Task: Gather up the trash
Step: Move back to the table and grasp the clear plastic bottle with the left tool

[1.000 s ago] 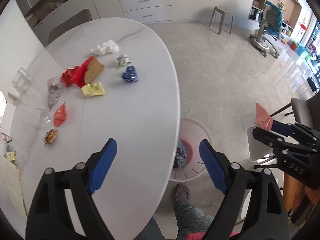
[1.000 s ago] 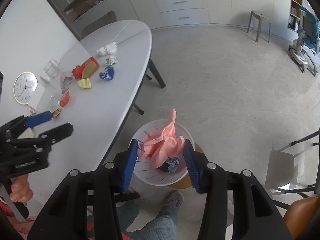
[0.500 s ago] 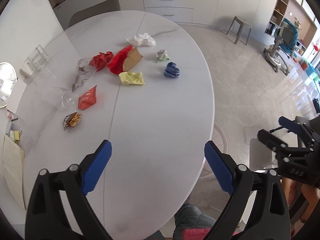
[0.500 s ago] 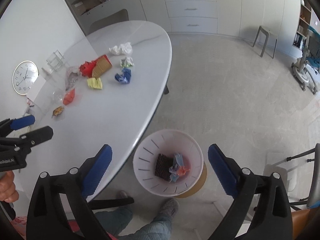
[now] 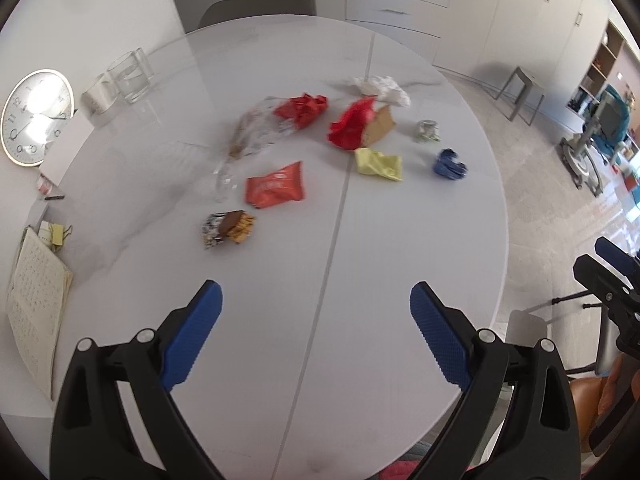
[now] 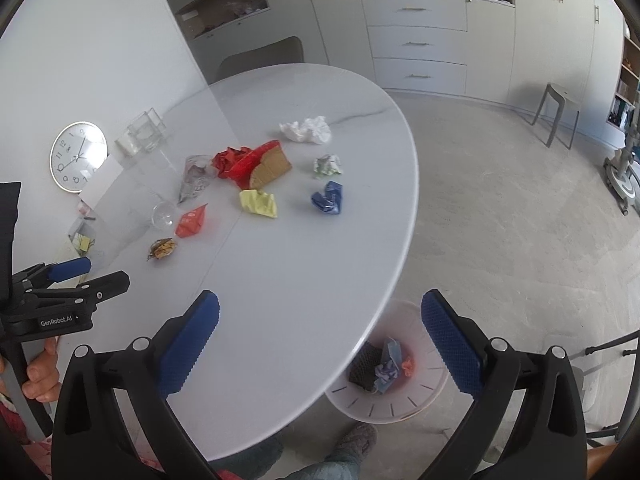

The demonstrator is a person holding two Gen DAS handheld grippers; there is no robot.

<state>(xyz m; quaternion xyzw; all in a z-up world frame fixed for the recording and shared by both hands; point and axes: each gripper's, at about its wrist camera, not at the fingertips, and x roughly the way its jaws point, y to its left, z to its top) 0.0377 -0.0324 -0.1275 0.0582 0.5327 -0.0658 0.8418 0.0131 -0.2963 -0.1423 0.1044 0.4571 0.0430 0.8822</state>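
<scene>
White and oval, the worktop (image 6: 304, 280) carries scattered trash near its far half: a blue wad (image 6: 328, 198), a yellow wad (image 6: 259, 203), a red wrapper (image 5: 276, 189), a white tissue (image 6: 307, 129) and a red-and-brown carton (image 6: 256, 166). Both the left gripper (image 5: 316, 320) and the right gripper (image 6: 320, 324) hover spread wide, holding nothing. On the floor beside the worktop's edge stands a white bin (image 6: 400, 404) with several scraps inside.
</scene>
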